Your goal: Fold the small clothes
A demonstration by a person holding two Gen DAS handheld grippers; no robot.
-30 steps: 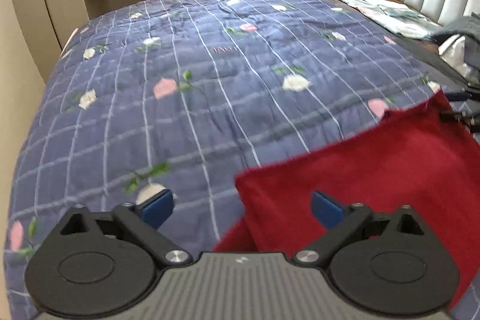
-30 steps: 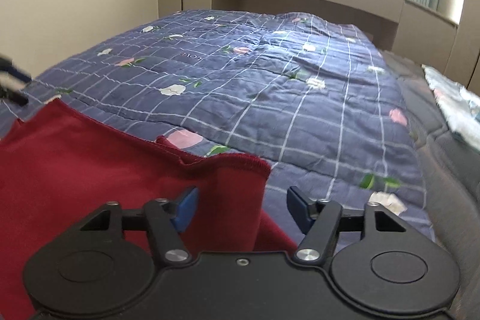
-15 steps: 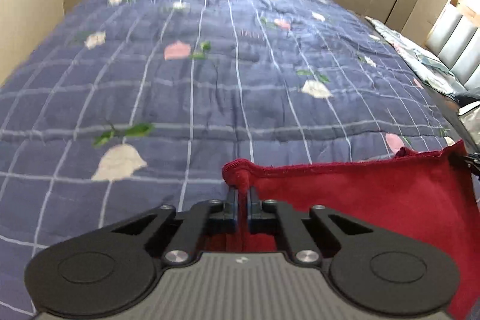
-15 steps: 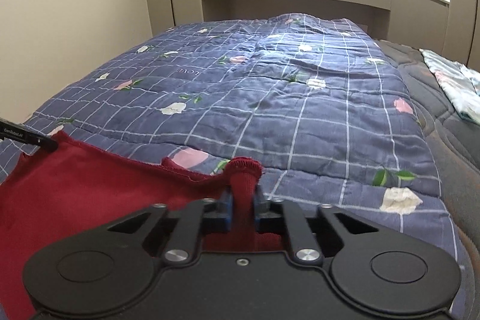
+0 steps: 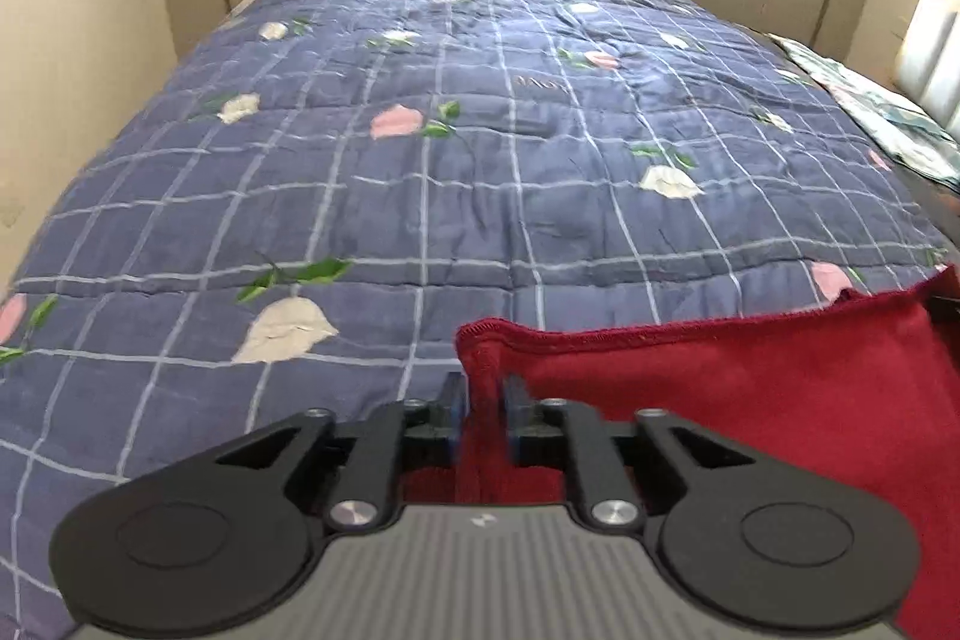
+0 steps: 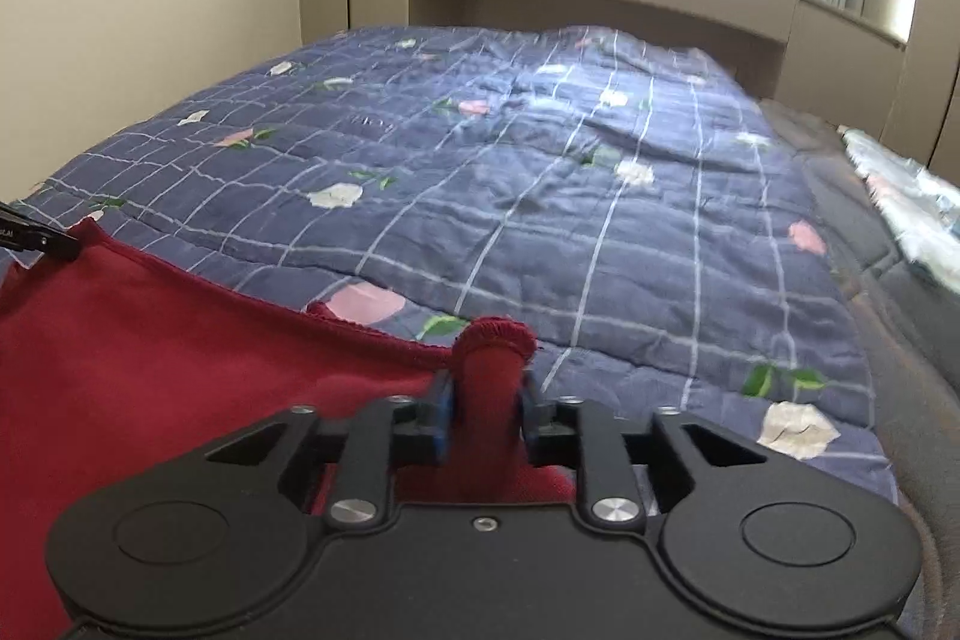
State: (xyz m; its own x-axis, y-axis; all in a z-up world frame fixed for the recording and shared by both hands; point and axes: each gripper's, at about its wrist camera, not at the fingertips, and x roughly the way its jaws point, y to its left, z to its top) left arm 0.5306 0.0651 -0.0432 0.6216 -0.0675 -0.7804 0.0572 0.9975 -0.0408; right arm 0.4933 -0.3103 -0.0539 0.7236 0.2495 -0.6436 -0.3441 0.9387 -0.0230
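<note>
A red cloth [image 5: 720, 388] lies at the near edge of the bed, its top hem stretched between my two grippers. My left gripper [image 5: 483, 400] has the cloth's left corner standing up between its jaws, which are opening; a thin dark gap shows beside the right pad. My right gripper [image 6: 486, 400] has the right corner of the red cloth [image 6: 180, 352] bunched into a thick roll that fills the space between its opening jaws and touches both pads. The left gripper's tip [image 6: 36, 241] shows at the cloth's far corner.
A blue checked quilt [image 5: 480, 160] with flowers covers the bed ahead. A pale floral cloth [image 5: 888, 124] lies along the right side near a padded headboard [image 5: 930, 58]. A beige wall [image 6: 150, 10] runs on the left, and cabinets and a window stand beyond the bed.
Both grippers shut on the cloth's top corners and lifted them slightly. Their jaws now stand a little wider than half a second ago. The left gripper rolled.
</note>
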